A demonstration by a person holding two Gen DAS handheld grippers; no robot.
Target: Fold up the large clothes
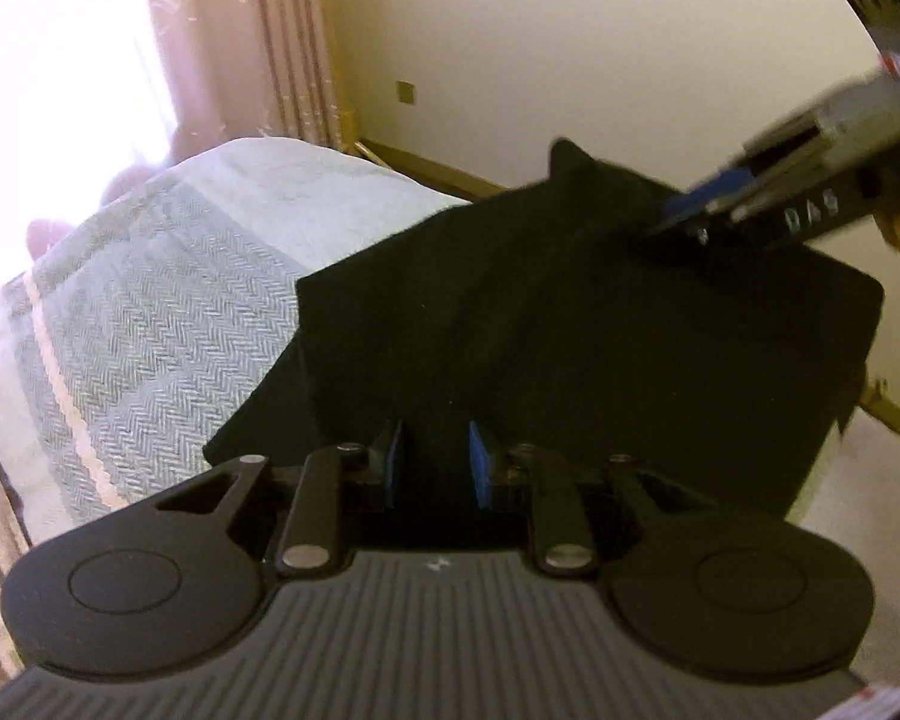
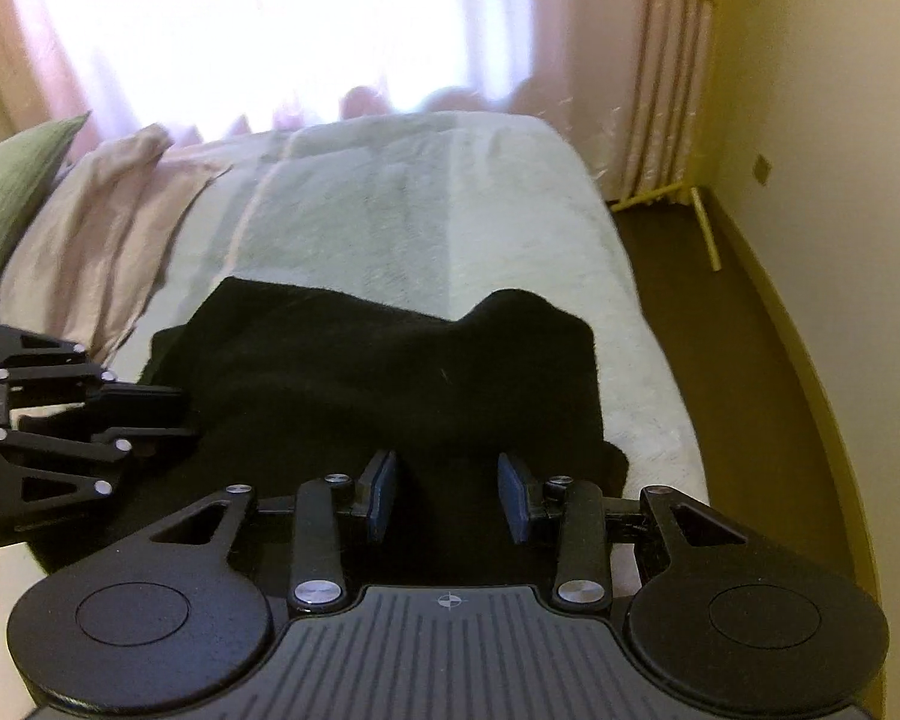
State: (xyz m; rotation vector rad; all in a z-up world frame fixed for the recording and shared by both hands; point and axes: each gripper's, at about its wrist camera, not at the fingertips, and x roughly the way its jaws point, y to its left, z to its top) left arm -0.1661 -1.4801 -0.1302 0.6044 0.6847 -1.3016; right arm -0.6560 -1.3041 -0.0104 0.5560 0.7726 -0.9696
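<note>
Left gripper [image 1: 435,468] tilted down, narrow gap pinching black garment [image 1: 570,330] | right gripper [image 2: 447,495] tilted down, wider gap, cloth between fingers, grip unclear | bed [image 2: 420,204] beyond fingertips

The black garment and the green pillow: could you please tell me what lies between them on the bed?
In the right wrist view, a rumpled pink sheet lies between the black garment and the green pillow.

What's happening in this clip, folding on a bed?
A person with a tool in each hand is folding a black garment on a bed. The left tool and the right tool each have black fabric between their fingers. The garment is bunched, not yet folded flat.
</note>
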